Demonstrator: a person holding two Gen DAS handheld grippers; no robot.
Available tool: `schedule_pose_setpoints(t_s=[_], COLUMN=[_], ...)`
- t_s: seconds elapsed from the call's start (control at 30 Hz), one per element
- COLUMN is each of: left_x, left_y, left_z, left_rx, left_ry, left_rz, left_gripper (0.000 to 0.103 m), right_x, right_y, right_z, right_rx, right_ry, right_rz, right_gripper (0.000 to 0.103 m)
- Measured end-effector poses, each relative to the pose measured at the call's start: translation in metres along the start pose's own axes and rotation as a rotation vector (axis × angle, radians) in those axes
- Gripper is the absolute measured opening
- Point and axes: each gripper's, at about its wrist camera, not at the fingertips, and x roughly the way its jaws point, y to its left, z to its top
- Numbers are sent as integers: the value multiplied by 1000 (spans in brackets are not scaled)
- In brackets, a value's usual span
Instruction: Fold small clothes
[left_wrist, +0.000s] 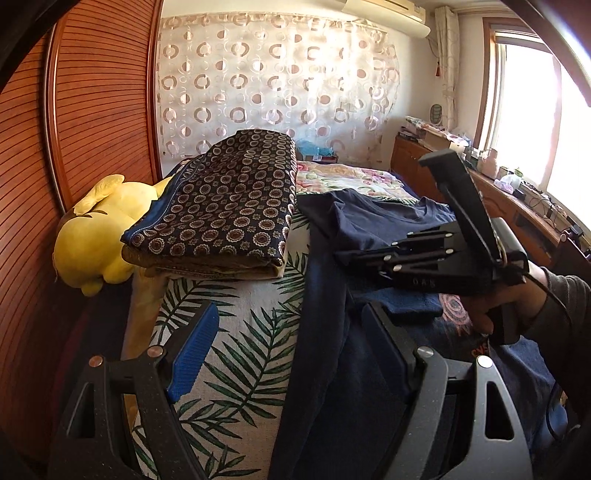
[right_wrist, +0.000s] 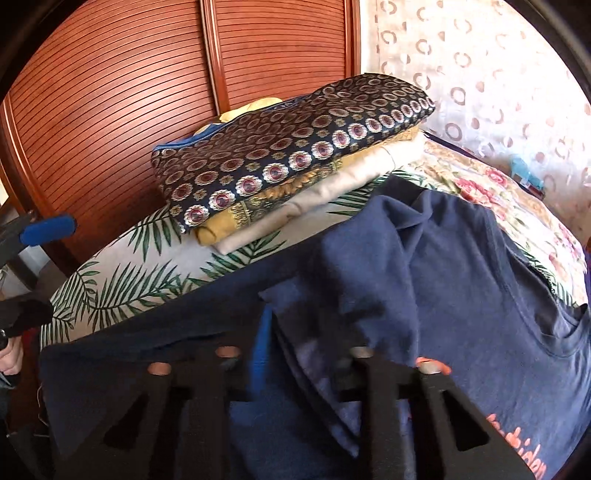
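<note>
The navy T-shirt (right_wrist: 461, 266) lies spread over the near part of the bed (left_wrist: 243, 325), front side up with orange lettering at its right edge, the neckline toward the right and one side already bunched and partly doubled over toward the middle. The right tongs (right_wrist: 269, 350) sit low over that rumpled fold; they are clenched, and a ridge of navy cloth runs in between the fingers, so they appear to be grasping the shirt's fabric, though blur hides the pads themselves. The left tongs (left_wrist: 291, 343) hover released over the shirt's left edge where it meets the palm-leaf bedcover, with one blue pad (left_wrist: 192, 350) above the leaf print and nothing between the fingers.

Farther back on the left sits a stack of folded clothes (right_wrist: 288, 166), a dark circle-patterned piece on top, with a yellow plush toy (left_wrist: 96, 236) behind it against the wooden slatted doors (right_wrist: 147, 92).

The step in hand looks like an early fold of the shirt. Next, the left tongs would need to pinch the opposite edge so both hands can carry the side across evenly without dragging the body out of line.
</note>
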Motion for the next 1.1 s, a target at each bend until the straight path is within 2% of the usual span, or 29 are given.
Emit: schedule_pose_setpoints(t_s=[0.23,0.47,0.53,0.6,0.83,0.9,0.97,1.1], left_x=[1,1,2,5,17,24,30,52], left_y=[-7,-17,-20,-24,-36,-39,-42,-50], left_z=[-1,2,3,3,9,16,23,46], left_rx=[10,26,31,37,64,70,76,83], left_ry=[1,-7,-6,-1,10,12,11,17], left_rz=[-7,-19,-25,-30,-51,-65,-75,-108], left_gripper=[80,80,80,80,80,80,80,80], right_x=[-37,-72,-74,-73,-84,-93,-91,-88], right_y=[-36,-100,-111,-119,-124,-130,-136,-150], right_z=[-5,-28,-35,-41,-57,-56,-59,-64], right_rx=[128,282,319,341,325,322,320,328], right_ry=[-98,-106,-79,-64,-47,-35,-20,17], right_rz=[-21,-205,-233,-237,-284,-293,-310,-338], right_gripper=[5,5,10,21,23,35,42,42])
